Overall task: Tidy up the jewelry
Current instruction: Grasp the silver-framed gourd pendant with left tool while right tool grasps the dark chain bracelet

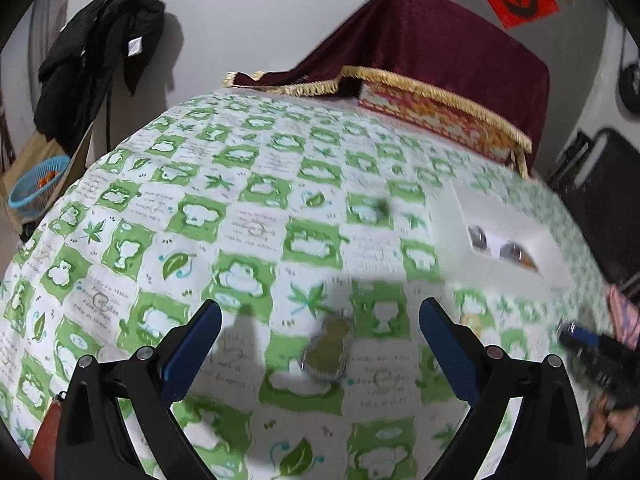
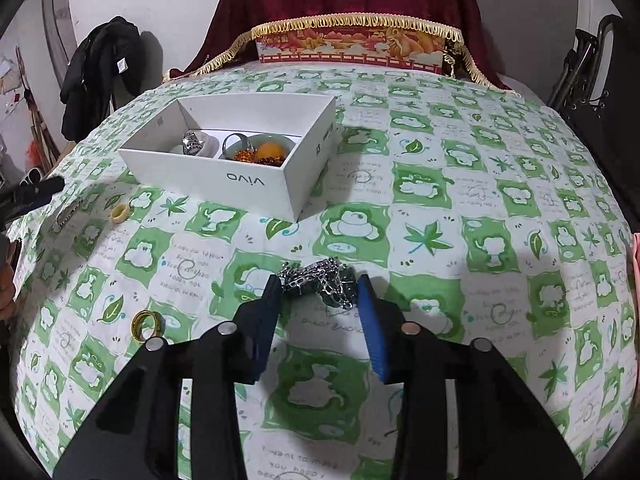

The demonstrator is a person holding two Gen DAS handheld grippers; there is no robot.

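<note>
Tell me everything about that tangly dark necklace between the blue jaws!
The necklace is a bunched heap of silvery metal chain wound over a dark green, stone-like pendant. It lies on the green-and-white patterned tablecloth, in front of the white box and apart from it. The right gripper has its blue jaws on either side of the heap, right at its edges; whether they press it yet cannot be told. Part of the chain spills toward the right-hand jaw.

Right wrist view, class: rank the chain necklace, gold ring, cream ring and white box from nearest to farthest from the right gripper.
1. Chain necklace: between the right gripper fingertips.
2. Gold ring: lower left on the cloth.
3. White box: ahead, up-left.
4. Cream ring: far left, only slightly beyond the box's near corner.
</note>
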